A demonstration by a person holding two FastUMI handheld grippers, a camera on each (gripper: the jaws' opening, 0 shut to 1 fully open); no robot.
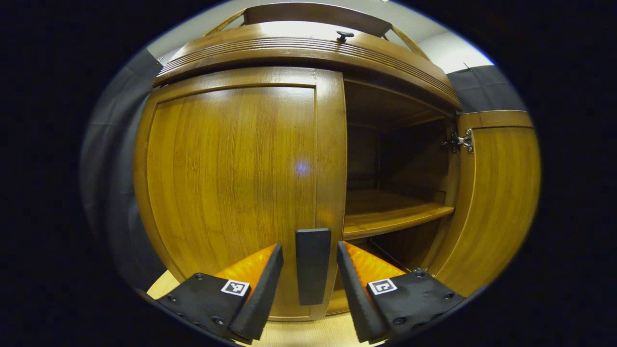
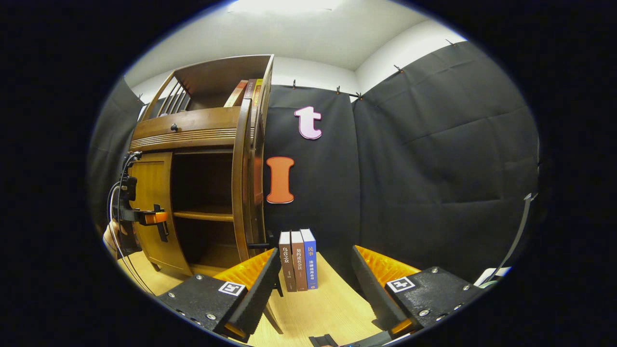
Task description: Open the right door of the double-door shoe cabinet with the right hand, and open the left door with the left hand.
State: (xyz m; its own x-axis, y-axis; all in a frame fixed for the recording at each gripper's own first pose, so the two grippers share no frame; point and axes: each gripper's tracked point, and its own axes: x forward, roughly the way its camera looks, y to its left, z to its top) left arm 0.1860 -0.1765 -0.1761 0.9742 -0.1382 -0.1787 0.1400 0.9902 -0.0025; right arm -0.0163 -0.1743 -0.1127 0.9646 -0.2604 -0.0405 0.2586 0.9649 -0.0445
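1. The shoe cabinet (image 1: 308,53) stands on a pale wooden worktop (image 2: 318,308) in front of the black cloth wall. It is brown wood, with a ribbed top edge and a small dark knob (image 1: 344,35) above the doors.

2. The right door (image 1: 496,202) is swung wide open — in the left gripper view it stands out at the right, its metal hinge (image 1: 460,142) showing at the top inner corner. In the right gripper view the same door is seen nearly edge-on.

3. Behind the open door the inside is dark, with one wooden shelf (image 1: 390,214) across it.

4. The left door (image 1: 231,183) lies closed, flush with the cabinet front. Its dark upright handle (image 1: 313,266) sits near the door's inner edge, low down.

5. The left tongs (image 1: 310,274) are parted, one finger on each side of that handle. A clear gap shows on both sides, so neither finger presses on it.

6. In the right gripper view the left tongs appear farther off at the left door, with a hand (image 2: 112,236) and cables behind them.

7. The right tongs (image 2: 315,284) are spread wide and grip nothing — they hang over the worktop, well clear of the cabinet.

8. Ahead of the right tongs three books (image 2: 299,260) stand upright on the worktop, side by side, just beside the open door. More books (image 2: 246,91) lean on the cabinet's top shelf.
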